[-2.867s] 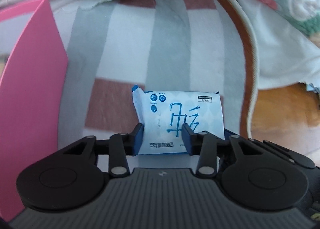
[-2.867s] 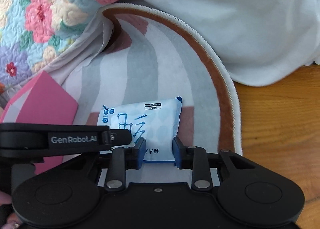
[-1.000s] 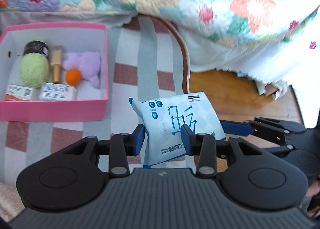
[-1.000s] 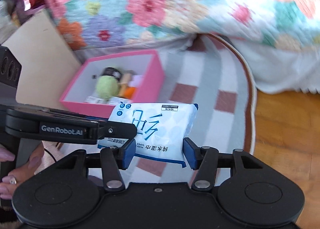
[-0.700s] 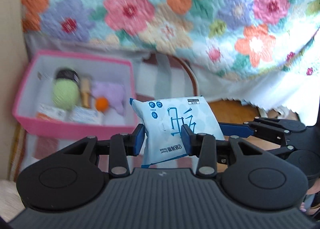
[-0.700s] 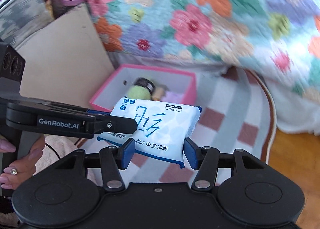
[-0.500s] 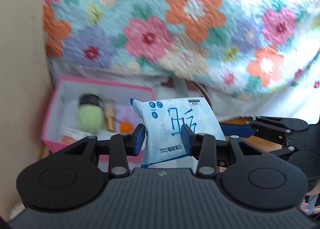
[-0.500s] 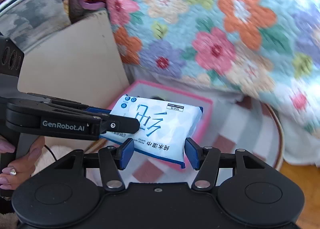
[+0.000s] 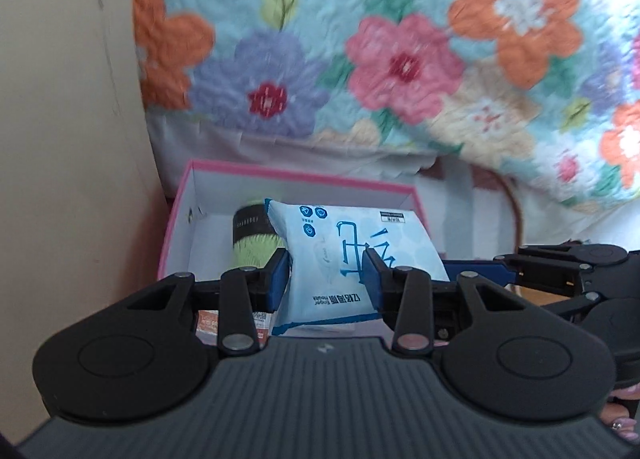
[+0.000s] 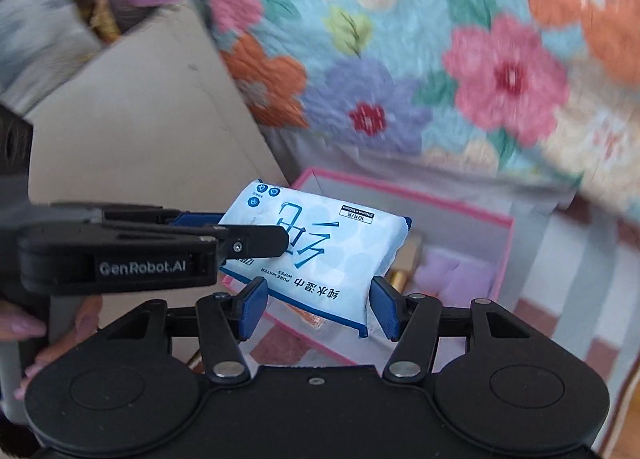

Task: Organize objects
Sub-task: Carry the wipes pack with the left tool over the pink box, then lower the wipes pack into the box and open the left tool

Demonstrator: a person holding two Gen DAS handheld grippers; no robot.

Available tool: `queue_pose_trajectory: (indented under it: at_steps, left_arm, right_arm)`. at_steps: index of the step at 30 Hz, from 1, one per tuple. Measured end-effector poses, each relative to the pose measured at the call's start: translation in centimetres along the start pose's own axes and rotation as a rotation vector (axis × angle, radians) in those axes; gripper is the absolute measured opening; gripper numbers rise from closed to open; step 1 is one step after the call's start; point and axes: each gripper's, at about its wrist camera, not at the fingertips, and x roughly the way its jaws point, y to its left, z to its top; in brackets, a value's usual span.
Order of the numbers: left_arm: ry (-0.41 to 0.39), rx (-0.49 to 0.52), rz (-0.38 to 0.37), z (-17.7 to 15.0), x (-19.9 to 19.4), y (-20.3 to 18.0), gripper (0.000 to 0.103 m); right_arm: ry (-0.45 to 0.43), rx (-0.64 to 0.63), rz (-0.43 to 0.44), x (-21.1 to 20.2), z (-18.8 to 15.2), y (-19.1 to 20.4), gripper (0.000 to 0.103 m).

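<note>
A pale blue pack of wet wipes (image 9: pixel 352 251) is held in the air over a pink box (image 9: pixel 296 179). My left gripper (image 9: pixel 326 279) is shut on the near edge of the pack. My right gripper (image 10: pixel 318 309) grips the same pack (image 10: pixel 320 255) across its width, blue pads on both sides. In the right wrist view the left gripper's fingers (image 10: pixel 256 243) reach in from the left over the pack. The pink box (image 10: pixel 472 215) lies below and behind the pack. It holds a green yarn ball (image 9: pixel 254 247), a purple soft toy (image 10: pixel 452 275) and small packets.
A flowered quilt (image 9: pixel 400 59) hangs behind the box. A beige cardboard panel (image 9: pixel 68 119) stands close on the left. A striped rug (image 10: pixel 568 279) lies under the box, with wooden floor at its edge. A hand (image 10: pixel 24 327) holds the left gripper.
Both grippers lifted the wipes pack off the rug and carried it left to above the pink box. The box now sits right under the pack.
</note>
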Motion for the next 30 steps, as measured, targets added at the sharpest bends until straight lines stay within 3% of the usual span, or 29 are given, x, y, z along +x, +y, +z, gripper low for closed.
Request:
queue_pose_trajectory:
  at_steps: [8, 17, 21, 23, 25, 27, 30]
  left_arm:
    - [0.117, -0.043, -0.007, -2.3, 6.7, 1.9, 0.038]
    - [0.202, -0.078, 0.031, -3.7, 10.8, 3.9, 0.038]
    - [0.200, -0.062, 0.103, -4.4, 12.4, 4.5, 0.036]
    - [0.204, -0.068, 0.086, -4.9, 13.0, 4.5, 0.035]
    - [0.194, -0.066, 0.081, -5.2, 13.5, 4.3, 0.035]
    - [0.179, -0.035, 0.099, -5.4, 13.6, 3.8, 0.035]
    - [0.169, -0.014, 0.109, -5.4, 13.7, 3.3, 0.035]
  right_arm:
    - [0.110, 0.129, -0.014, 6.3, -2.2, -3.4, 0.062]
    - [0.189, 0.193, -0.009, 10.9, -3.6, -5.1, 0.056]
    - [0.209, 0.237, -0.022, 12.7, -4.2, -5.9, 0.042]
    - [0.198, 0.298, -0.029, 13.1, -4.7, -7.0, 0.033]
    - [0.191, 0.357, 0.019, 13.3, -5.2, -7.9, 0.026]
    - [0.183, 0.366, 0.039, 13.3, -5.3, -7.9, 0.025]
    - [0.189, 0.334, -0.008, 13.4, -5.2, -7.0, 0.025]
